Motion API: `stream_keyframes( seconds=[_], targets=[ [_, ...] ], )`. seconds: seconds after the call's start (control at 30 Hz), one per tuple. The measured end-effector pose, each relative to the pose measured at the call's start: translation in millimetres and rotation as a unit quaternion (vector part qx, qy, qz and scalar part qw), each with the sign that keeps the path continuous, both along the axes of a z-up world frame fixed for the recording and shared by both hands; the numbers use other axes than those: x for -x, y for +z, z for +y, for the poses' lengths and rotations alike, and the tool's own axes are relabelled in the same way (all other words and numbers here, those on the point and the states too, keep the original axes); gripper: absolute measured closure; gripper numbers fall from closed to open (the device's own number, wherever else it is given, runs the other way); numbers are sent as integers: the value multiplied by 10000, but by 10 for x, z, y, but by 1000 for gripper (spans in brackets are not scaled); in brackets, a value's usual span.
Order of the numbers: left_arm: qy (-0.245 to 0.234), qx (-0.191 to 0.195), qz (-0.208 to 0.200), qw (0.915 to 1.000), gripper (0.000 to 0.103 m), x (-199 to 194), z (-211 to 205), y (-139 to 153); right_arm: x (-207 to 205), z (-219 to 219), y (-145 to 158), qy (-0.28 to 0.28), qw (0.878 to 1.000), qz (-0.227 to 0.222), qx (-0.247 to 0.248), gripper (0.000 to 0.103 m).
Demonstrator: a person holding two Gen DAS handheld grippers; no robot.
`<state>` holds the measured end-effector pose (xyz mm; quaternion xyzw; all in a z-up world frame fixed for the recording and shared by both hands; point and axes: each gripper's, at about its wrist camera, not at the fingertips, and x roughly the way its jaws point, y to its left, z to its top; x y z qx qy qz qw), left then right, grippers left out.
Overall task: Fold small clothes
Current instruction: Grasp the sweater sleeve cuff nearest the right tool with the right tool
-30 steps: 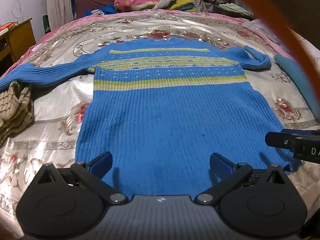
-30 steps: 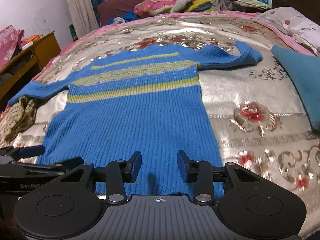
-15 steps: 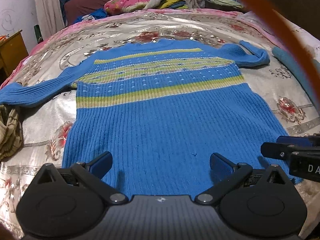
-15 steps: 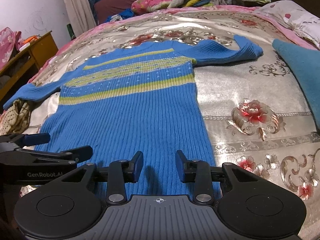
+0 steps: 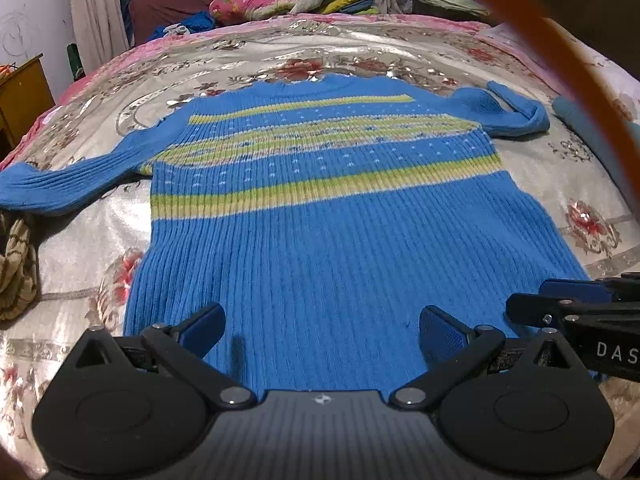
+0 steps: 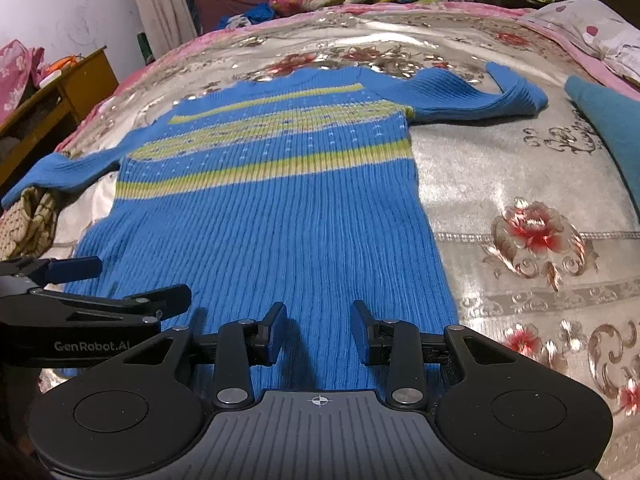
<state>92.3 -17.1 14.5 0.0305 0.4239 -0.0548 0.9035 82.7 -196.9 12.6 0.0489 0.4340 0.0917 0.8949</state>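
The left gripper is gaping wide and the right gripper is standing narrower, both empty, hovering side by side over the hem of the blue striped sweater. It is lying flat on the floral bedspread, running lengthwise straight away from both toward its collar, sleeves spread sideways.

Bed with silver floral cover; white wall; wooden cabinet at left; curtain behind.
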Motion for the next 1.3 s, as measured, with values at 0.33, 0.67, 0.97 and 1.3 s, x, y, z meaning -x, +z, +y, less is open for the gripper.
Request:
stream_keyframes(
  seconds=[0.33,0.67,0.97,1.3],
  targets=[
    [-201,152,79,9997,0,-201,-34,54,-174,-49,27,-76,9999,94,-110,70],
    [-578,107,-97,9982,0,-518,-396,161,-565,-490,309,-504,9980,-342,-153,70],
    [-808,367,-257,9957,0,-1034,-803,223,-1441,-1289,457,-1357,9892,-533,-180,70],
    [-705,545,-189,9958,0,-1376,-877,95,-2401,-1850,295,-2015,9776,-595,-67,70]
  ],
)
